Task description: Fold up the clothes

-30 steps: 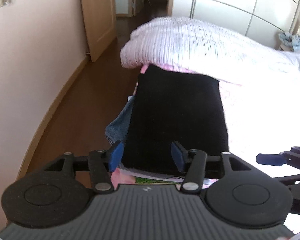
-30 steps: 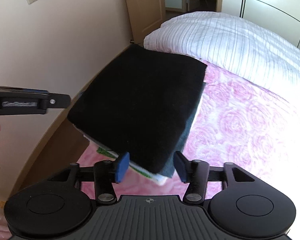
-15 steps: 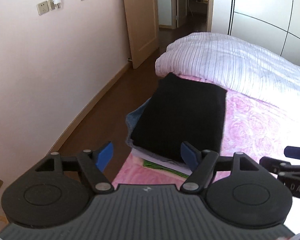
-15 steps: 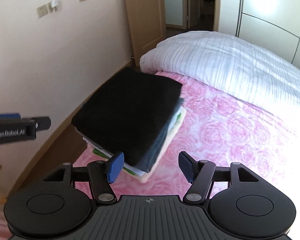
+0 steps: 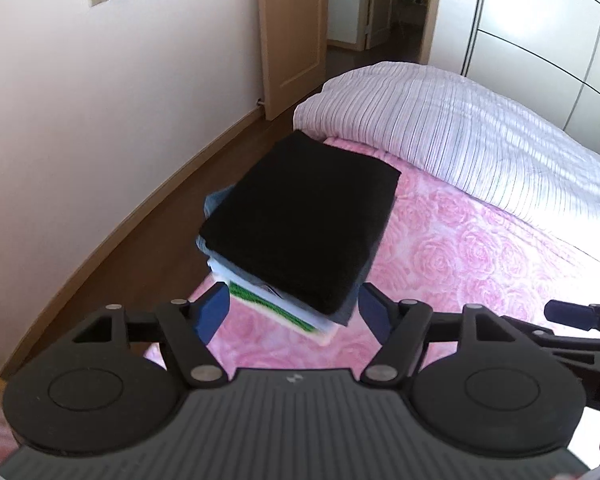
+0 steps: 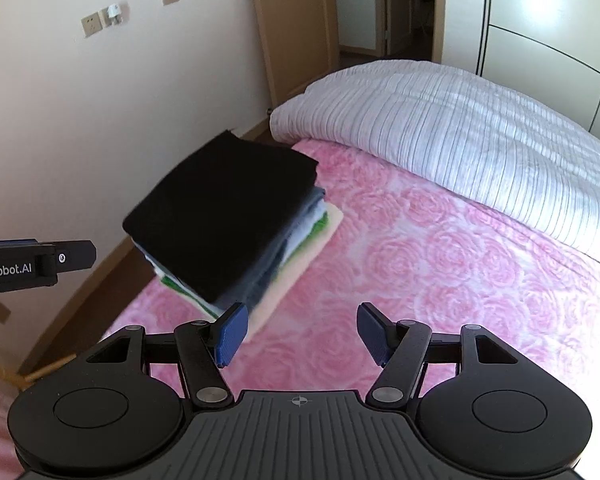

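A stack of folded clothes [image 5: 300,216] rests at the left edge of the pink rose-patterned bed [image 5: 480,264]. A black folded garment lies on top, with blue, white, green and cream layers showing beneath it [image 6: 300,240]. My left gripper [image 5: 294,314] hangs open just in front of the stack's near corner, holding nothing. My right gripper [image 6: 298,332] is open too, with bare bedspread between its blue pads, to the right of the stack [image 6: 224,216]. The right gripper's tip shows at the right edge of the left wrist view [image 5: 572,316].
A white striped duvet [image 5: 460,128] lies bunched across the far part of the bed. Left of the bed runs a strip of wooden floor [image 5: 148,248] along a pale wall, ending at an open door [image 5: 292,32]. White wardrobe doors [image 5: 540,40] stand at the back right.
Both grippers have pulled back and risen from the stack, and their jaws have opened wider. The black garment stays lying on top of the pile.
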